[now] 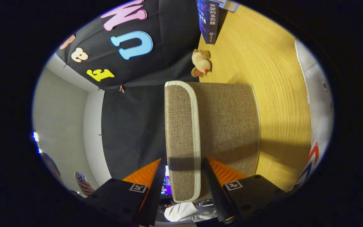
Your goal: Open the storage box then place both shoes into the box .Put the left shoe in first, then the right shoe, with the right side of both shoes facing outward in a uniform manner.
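The view is rolled a quarter turn, so the wooden table (276,94) runs up the right side. The storage box (228,126) is brown woven fabric and sits on the table just ahead of the fingers. Its lid (181,126), edged in white trim, lies between my two fingers. My gripper (183,161) is closed on the lid's near end, one finger on each face of it. Beyond the box, at the table's outer side, lies a white shoe (318,94) with red and blue stripes. Only part of that shoe shows.
A small plush toy (202,63) sits on the table past the box's far end, and a dark blue book (208,22) stands behind it. A person's hand with a phone (82,183) and a white sleeve (184,211) are near the fingers.
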Demonstrator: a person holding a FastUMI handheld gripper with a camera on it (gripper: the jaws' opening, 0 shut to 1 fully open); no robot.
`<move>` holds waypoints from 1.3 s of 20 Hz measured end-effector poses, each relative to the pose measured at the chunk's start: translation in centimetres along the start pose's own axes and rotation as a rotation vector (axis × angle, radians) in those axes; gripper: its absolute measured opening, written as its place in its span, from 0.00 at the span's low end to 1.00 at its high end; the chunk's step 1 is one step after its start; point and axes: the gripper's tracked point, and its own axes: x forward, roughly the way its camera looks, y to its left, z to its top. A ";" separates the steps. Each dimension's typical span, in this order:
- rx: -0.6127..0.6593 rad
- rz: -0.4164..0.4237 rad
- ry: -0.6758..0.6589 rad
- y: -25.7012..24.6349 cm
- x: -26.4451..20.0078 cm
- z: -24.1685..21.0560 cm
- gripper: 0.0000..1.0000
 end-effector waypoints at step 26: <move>-0.304 -0.158 -0.068 7.3 2.4 -1.8 0.05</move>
